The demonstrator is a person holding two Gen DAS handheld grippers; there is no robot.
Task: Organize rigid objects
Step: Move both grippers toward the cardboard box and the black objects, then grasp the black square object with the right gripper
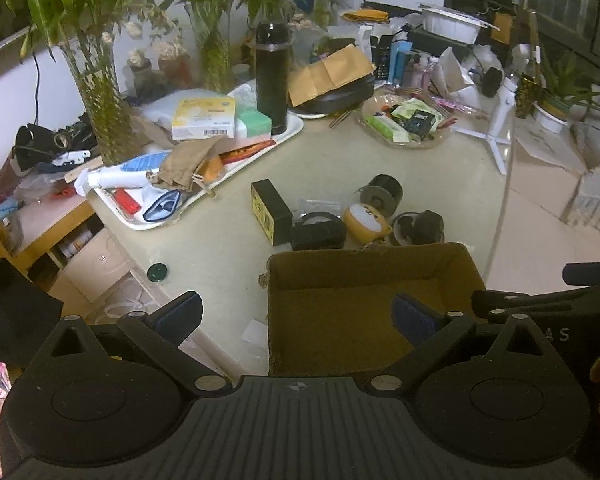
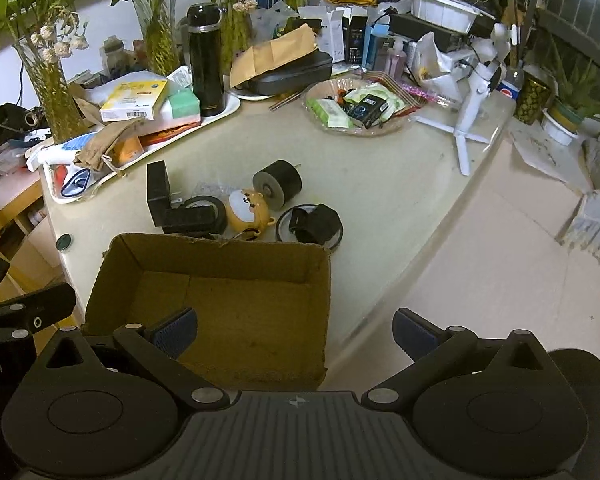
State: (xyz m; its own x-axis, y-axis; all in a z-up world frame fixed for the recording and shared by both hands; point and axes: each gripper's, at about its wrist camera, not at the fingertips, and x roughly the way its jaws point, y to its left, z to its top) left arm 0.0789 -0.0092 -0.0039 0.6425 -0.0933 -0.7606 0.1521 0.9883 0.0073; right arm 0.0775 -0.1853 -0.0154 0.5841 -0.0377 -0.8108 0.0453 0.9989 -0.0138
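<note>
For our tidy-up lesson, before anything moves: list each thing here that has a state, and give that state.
Cardboard box: open, empty.
Black flask: upright, lid on.
Black spool: lying on its side.
Bear toy: on table, outside box.
Left gripper: open, empty.
Right gripper: open, empty.

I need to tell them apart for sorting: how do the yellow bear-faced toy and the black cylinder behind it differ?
The yellow bear-faced toy is bright yellow and rounded, with a cartoon face; the black cylinder is dark and plain, with a flat grey end. The toy lies nearer the cardboard box; the cylinder lies on its side farther back. Both rest on the table, outside the box.
</note>
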